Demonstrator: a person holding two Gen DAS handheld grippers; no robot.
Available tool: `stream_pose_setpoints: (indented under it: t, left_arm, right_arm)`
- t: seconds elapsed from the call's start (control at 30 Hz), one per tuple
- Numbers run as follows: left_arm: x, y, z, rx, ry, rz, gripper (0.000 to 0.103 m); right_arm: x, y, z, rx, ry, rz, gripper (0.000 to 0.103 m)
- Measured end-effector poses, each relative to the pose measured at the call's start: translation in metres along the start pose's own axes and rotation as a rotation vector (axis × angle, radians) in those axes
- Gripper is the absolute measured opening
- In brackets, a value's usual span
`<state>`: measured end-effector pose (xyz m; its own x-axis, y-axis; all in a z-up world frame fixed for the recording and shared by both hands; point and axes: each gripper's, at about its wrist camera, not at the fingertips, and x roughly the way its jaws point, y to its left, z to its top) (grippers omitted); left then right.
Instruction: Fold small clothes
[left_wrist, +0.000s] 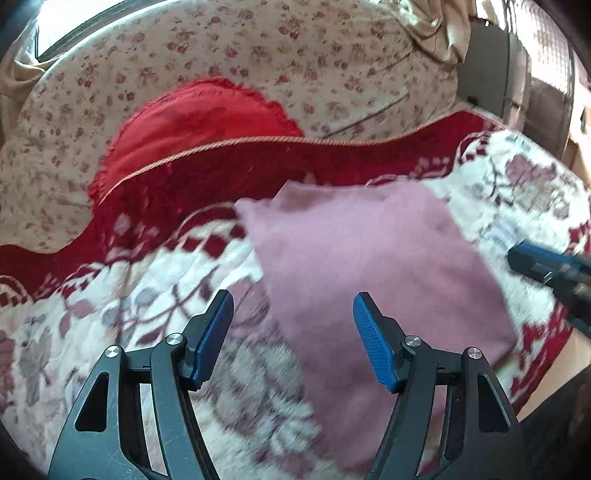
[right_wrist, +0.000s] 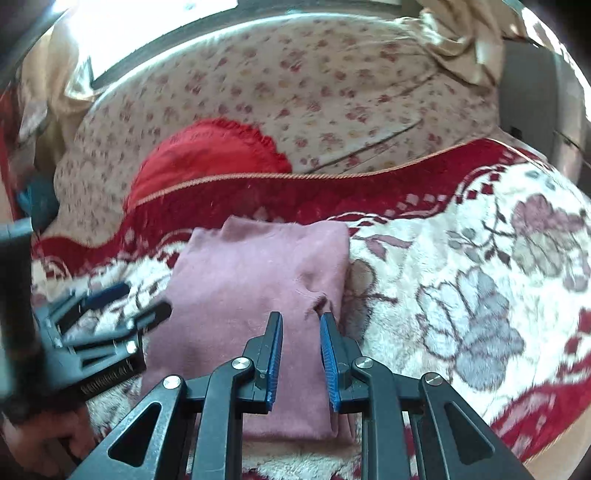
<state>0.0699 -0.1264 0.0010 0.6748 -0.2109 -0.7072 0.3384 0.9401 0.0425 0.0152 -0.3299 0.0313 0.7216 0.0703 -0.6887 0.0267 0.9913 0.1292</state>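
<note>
Matt pink cloth garment (right_wrist: 255, 295), fluffy blanket (right_wrist: 461, 295)

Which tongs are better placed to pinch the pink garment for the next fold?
Right, probably. The right tongs sit narrowly open directly over a pucker in the pink garment. The left tongs are wide open at its side edge, partly over the floral blanket.
</note>
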Motion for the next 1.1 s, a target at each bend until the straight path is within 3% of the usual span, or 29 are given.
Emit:
stream_pose_setpoints:
  t: [0.1, 0.27, 0.4, 0.47, 0.53, 0.7, 0.87, 0.97, 1.03, 1.1]
  left_arm:
    - [-0.01, 0.004, 0.002, -0.023, -0.028, 0.002, 0.068]
    - [-0.031, 0.001, 0.003, -0.033, -0.105, 0.016, 0.068]
    - [-0.048, -0.004, 0.001, -0.008, -0.19, 0.143, 0.068]
    - [-0.054, -0.009, 0.001, -0.005, -0.23, 0.271, 0.079]
    - [-0.058, -0.012, 0.0, 0.007, -0.266, 0.301, 0.086]
    - [-0.056, -0.014, 0.004, 0.018, -0.204, 0.23, 0.086]
    - [-0.066, -0.023, 0.007, -0.047, -0.065, 0.161, 0.086]
    - [-0.08, -0.031, 0.019, -0.09, -0.029, 0.125, 0.087]
    - [-0.084, -0.032, 0.026, -0.122, -0.03, 0.083, 0.103]
    - [-0.084, -0.035, 0.03, -0.139, -0.047, 0.026, 0.103]
  right_arm:
    - [-0.008, 0.007, -0.003, -0.013, 0.038, 0.044, 0.019]
    - [-0.023, 0.021, -0.008, -0.101, 0.103, 0.036, 0.019]
    - [-0.021, 0.01, -0.014, -0.08, 0.145, 0.001, 0.019]
    - [-0.015, 0.007, -0.022, -0.111, 0.165, -0.047, 0.019]
    - [-0.006, -0.002, -0.03, -0.079, 0.202, -0.024, 0.019]
    - [-0.002, -0.002, -0.032, -0.087, 0.181, -0.038, 0.019]
    - [0.004, 0.014, -0.033, -0.171, 0.191, -0.086, 0.019]
    - [0.003, 0.015, -0.032, -0.173, 0.202, -0.07, 0.019]
    - [0.0, 0.013, -0.033, -0.167, 0.2, -0.067, 0.019]
    - [-0.004, 0.009, -0.035, -0.168, 0.186, -0.082, 0.019]
